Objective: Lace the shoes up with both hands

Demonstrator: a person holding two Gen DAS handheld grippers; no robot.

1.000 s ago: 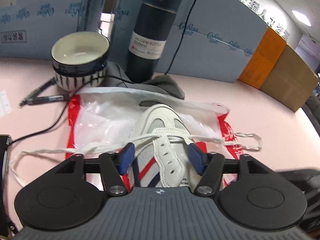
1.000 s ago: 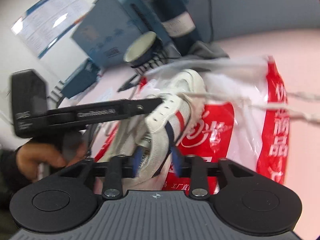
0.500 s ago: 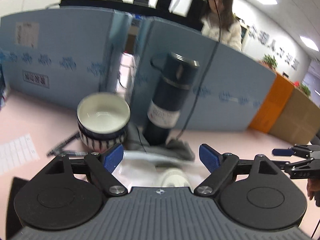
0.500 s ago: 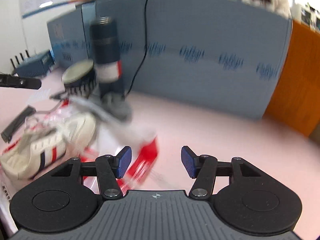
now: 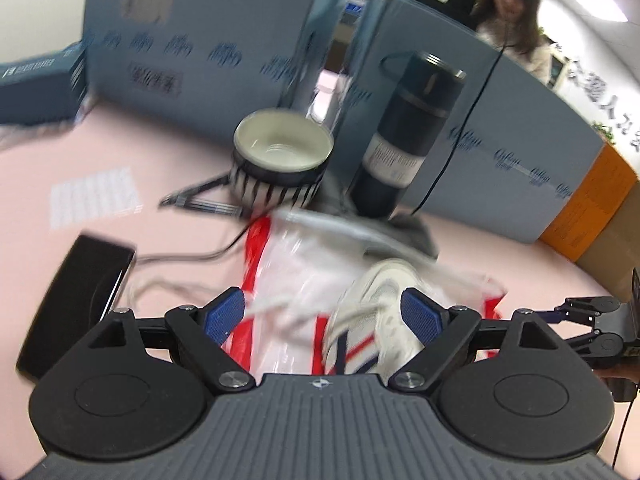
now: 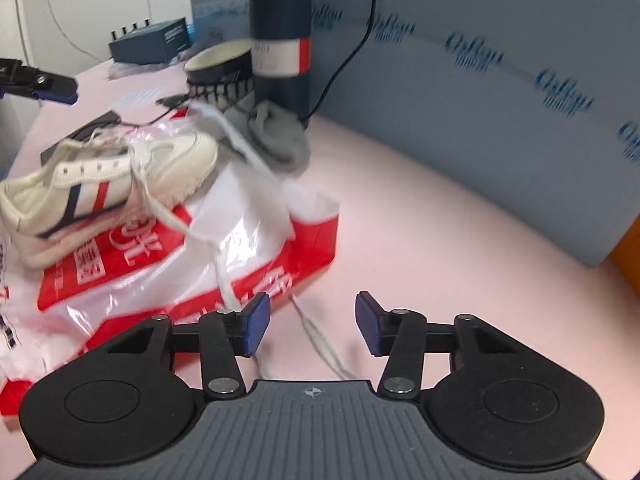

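A white shoe [image 6: 108, 188] with navy and red stripes lies on a red-and-white plastic bag [image 6: 200, 272]. One lace [image 6: 316, 332] trails off the bag onto the pink table. It passes loose between the fingers of my right gripper [image 6: 312, 324], whose jaws are closing without pressing on it. In the left wrist view the shoe [image 5: 372, 320] sits just ahead of my left gripper [image 5: 322, 316], which stands wide open. A blurred lace [image 5: 272, 304] crosses near its left pad. Each gripper also shows at the edge of the other's view.
Behind the shoe stand a striped bowl [image 5: 280, 164] and a dark flask [image 5: 408, 136], with a grey cloth [image 6: 276, 136] at its foot. A black phone [image 5: 76, 304] lies to the left. Blue partitions [image 6: 480, 100] close off the back; a person [image 5: 512, 12] stands beyond.
My left gripper opened wider, tipped up off the shoe and came back down over it. My right gripper swung away from the shoe to the lace end on the table, and its jaws narrowed.
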